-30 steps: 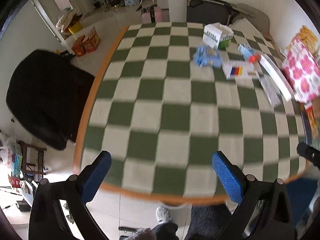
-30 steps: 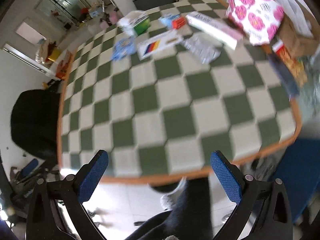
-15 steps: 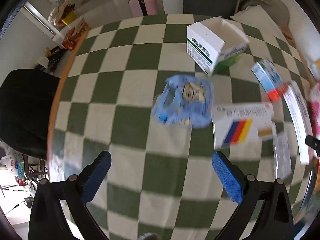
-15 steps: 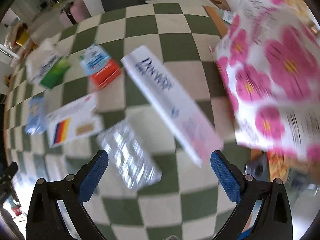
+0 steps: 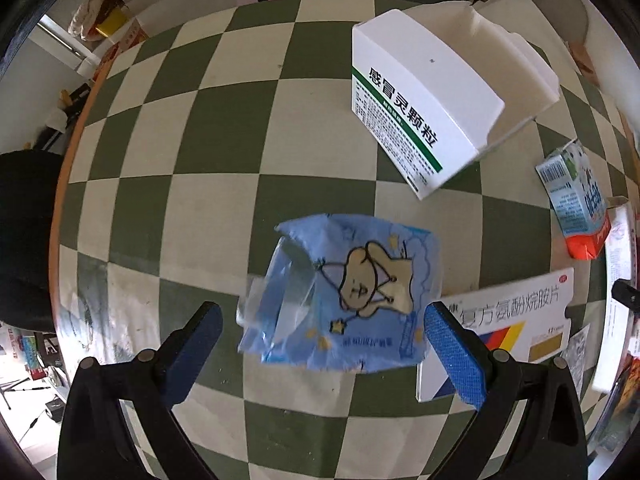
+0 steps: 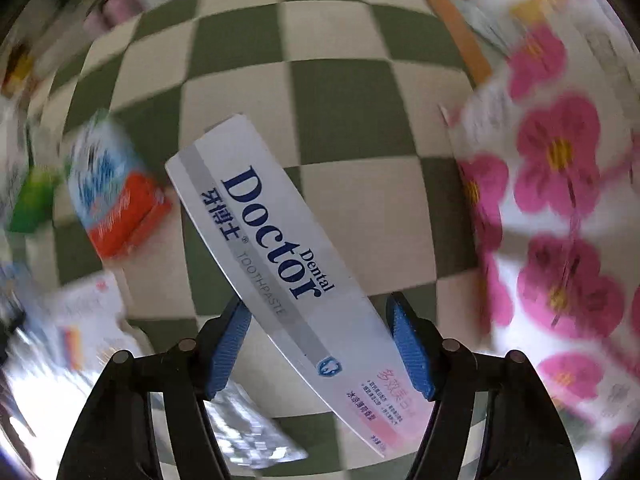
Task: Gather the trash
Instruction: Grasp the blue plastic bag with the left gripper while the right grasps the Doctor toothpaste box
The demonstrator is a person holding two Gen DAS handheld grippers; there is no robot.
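A crumpled blue wrapper with a cartoon star lies on the green-and-white checked tablecloth. My left gripper points down over it, open, with one blue pad on each side of the wrapper and neither touching it. A long white toothpaste box lies slantwise on the cloth in the right wrist view. My right gripper straddles the box's lower half. Its jaws are closing, the pads stand close to the box's edges, and no firm press shows.
An open white medicine box stands beyond the wrapper. A blue-and-orange carton and a flat white pill box lie to its right. A pink-flowered bag and a foil blister pack flank the toothpaste box. A black chair stands off the table's left edge.
Both grippers came in from the table's near edge and dropped lower. The left now straddles the blue wrapper, the right the toothpaste box, and the right jaws have narrowed.
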